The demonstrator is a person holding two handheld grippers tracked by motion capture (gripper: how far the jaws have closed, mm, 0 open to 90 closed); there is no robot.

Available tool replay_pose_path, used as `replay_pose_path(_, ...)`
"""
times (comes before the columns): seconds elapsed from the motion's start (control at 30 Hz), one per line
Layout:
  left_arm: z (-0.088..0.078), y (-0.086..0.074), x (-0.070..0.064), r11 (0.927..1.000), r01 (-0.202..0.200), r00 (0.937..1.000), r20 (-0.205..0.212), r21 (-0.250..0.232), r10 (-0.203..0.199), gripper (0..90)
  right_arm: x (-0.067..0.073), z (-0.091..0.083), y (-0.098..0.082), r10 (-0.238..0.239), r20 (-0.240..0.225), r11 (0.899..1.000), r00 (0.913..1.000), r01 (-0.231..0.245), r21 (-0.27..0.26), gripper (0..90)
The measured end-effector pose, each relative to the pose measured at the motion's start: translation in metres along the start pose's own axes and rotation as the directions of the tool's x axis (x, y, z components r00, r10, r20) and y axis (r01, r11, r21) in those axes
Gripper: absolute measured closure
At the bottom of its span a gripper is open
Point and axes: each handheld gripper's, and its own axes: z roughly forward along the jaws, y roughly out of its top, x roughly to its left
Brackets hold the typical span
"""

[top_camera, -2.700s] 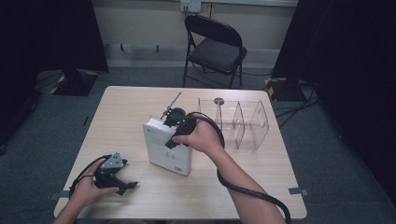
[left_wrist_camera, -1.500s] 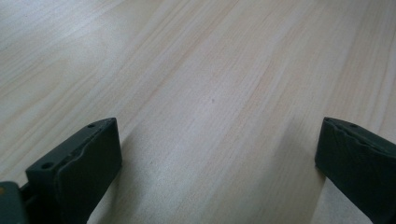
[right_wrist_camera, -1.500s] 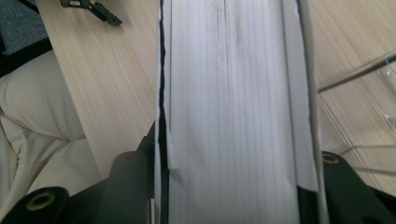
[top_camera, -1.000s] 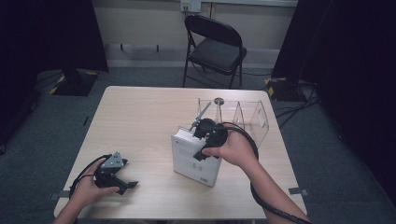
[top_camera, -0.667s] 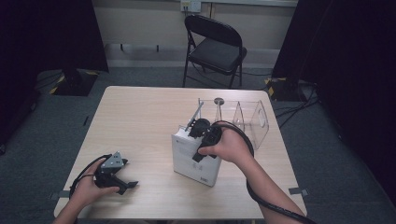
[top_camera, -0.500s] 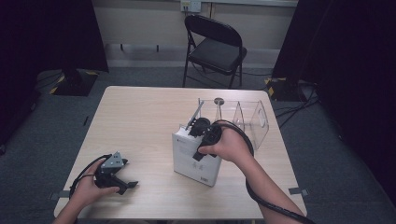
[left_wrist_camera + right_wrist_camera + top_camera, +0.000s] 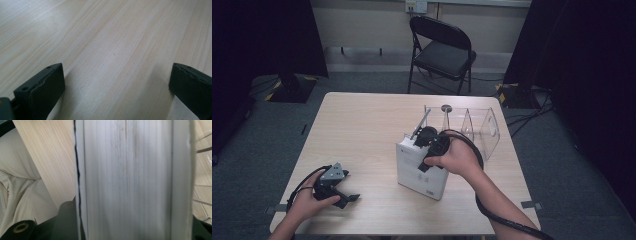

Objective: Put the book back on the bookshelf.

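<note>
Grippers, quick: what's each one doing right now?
Left gripper: open, empty, resting on the table.
Right gripper: shut on the white box, standing upright.

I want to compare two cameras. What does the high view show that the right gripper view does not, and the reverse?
High view alone: the chair, the clear rack, the left gripper resting open on the table, and the right gripper on the book's top.

Right gripper view alone: the page edges close up and pale cloth beside the table.

Both: the white book and the wooden table.
</note>
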Motion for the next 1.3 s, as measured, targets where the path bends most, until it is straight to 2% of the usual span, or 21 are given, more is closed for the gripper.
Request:
replay_pose_path(0.23,0.001,0.001,0.001,1.0,-0.004,0.9999,0.01,0.007,0.004,0.0,0.003,-0.002,-0.001,-0.008,0.009,1.0,0.9999,0.008,-0.007,52.0)
replay_pose_path(0.3,0.001,0.002,0.001,0.9999,-0.015,0.9999,-0.002,0.008,0.015,0.0,0.004,-0.002,-0.001,0.001,-0.002,1.0,1.0,-0.001,-0.005,52.0)
replay_pose_path(0.33,0.001,0.002,0.001,1.0,-0.005,1.0,0.008,0.008,0.005,0.0,0.005,-0.002,-0.001,-0.003,-0.007,1.0,1.0,0.003,-0.004,52.0)
replay_pose_path(0.47,0.002,0.002,0.001,1.0,-0.007,0.9999,0.009,0.007,0.006,0.0,0.004,-0.005,-0.003,0.001,-0.029,1.0,0.9996,-0.001,-0.018,52.0)
replay_pose_path(0.6,0.002,0.002,0.001,0.9999,-0.007,0.9999,0.009,0.008,0.007,0.0,0.003,-0.014,-0.006,0.009,-0.024,0.999,0.9997,-0.01,-0.041,52.0)
replay_pose_path(0.83,0.002,0.002,0.001,0.9999,-0.008,0.9999,0.009,0.008,0.007,0.0,-0.001,-0.027,-0.016,0.062,0.003,0.997,0.998,-0.062,-0.038,52.0)
replay_pose_path(0.97,0.002,0.002,0.001,0.9999,-0.008,0.9999,0.01,0.008,0.008,0.0,-0.006,-0.031,-0.026,0.084,-0.001,0.995,0.9965,-0.084,-0.052,52.0)
replay_pose_path(1.07,0.002,0.002,0.001,0.9999,-0.007,0.9999,0.01,0.007,0.007,0.0,-0.01,-0.034,-0.033,0.117,-0.01,0.992,0.9931,-0.117,-0.052,52.0)
replay_pose_path(1.3,0.002,0.003,0.002,1.0,-0.009,0.9998,0.016,0.002,0.009,0.0,-0.016,-0.041,-0.046,0.133,0.012,0.99,0.9911,-0.132,-0.045,52.0)
